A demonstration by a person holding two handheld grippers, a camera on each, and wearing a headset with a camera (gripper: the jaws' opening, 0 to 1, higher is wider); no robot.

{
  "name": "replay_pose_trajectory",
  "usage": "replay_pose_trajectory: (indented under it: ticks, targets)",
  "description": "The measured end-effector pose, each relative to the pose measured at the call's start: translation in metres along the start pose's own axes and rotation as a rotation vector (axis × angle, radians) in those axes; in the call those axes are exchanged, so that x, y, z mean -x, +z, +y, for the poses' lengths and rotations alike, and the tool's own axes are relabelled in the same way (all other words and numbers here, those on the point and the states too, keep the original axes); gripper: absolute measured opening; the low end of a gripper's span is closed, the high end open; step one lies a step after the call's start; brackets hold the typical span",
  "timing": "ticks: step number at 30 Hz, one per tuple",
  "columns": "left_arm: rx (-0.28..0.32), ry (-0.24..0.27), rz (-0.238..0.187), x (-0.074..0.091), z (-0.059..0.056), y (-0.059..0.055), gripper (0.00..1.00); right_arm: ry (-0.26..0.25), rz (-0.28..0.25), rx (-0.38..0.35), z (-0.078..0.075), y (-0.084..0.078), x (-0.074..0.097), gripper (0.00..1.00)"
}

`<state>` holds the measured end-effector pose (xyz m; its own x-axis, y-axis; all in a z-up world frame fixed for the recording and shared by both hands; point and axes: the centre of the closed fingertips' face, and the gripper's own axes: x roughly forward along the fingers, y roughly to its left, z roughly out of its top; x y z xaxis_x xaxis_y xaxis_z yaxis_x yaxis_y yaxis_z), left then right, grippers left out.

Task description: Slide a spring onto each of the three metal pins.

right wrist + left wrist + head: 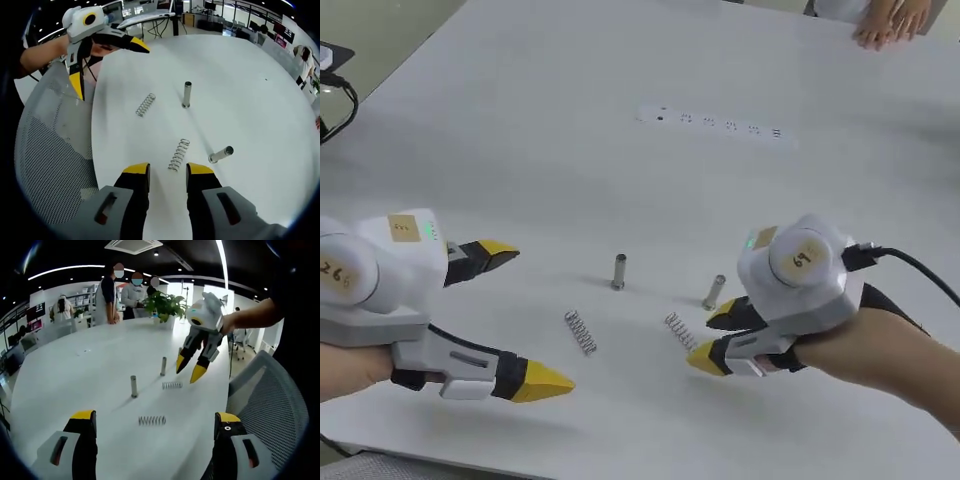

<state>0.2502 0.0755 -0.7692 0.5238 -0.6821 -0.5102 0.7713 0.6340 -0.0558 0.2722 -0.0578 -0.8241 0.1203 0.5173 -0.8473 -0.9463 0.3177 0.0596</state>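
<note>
A: What is laid on the white table (620, 170)?
B: Two pins (619, 271) stood mid-table, two springs (580, 331) flat beside them, a power strip (715, 125) beyond.
A: The jaws?
B: Left gripper (542, 316) held wide; right gripper (700, 340) narrow, empty, just by one spring. An office with a plant (165, 305) is seen behind.

On the counter (500, 140), a second pin (714, 292) is right of the upright pin (618, 272); the left spring (580, 331) and right spring (679, 330) lie before it, the power strip (715, 124) well behind.
</note>
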Motion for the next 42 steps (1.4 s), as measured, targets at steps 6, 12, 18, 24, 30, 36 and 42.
replay_pose_trajectory:
  ticks: [6,12,18,24,30,36,42]
  targets:
    - [0.003,-0.001,0.0,0.0,-0.001,0.0,0.94,-0.008,0.009,-0.054,-0.003,0.001,-0.009,0.27]
    - [0.001,-0.003,0.009,0.0,-0.002,-0.003,0.94,-0.015,0.008,-0.103,-0.007,0.001,-0.013,0.25]
    - [0.002,-0.001,0.013,0.001,0.0,-0.005,0.94,-0.025,0.019,-0.128,-0.01,0.004,-0.018,0.25]
    - [0.006,0.0,0.01,0.002,0.001,-0.004,0.94,-0.035,0.04,-0.151,-0.011,0.002,-0.023,0.23]
    - [0.006,0.0,0.017,0.003,0.001,-0.006,0.93,-0.02,0.054,-0.162,-0.01,-0.005,-0.026,0.22]
    - [0.006,-0.003,0.02,0.001,0.0,-0.006,0.93,-0.029,0.062,-0.152,-0.011,-0.006,-0.028,0.21]
    - [0.009,-0.001,0.024,0.001,0.0,-0.008,0.93,-0.031,0.072,-0.138,-0.009,-0.008,-0.029,0.19]
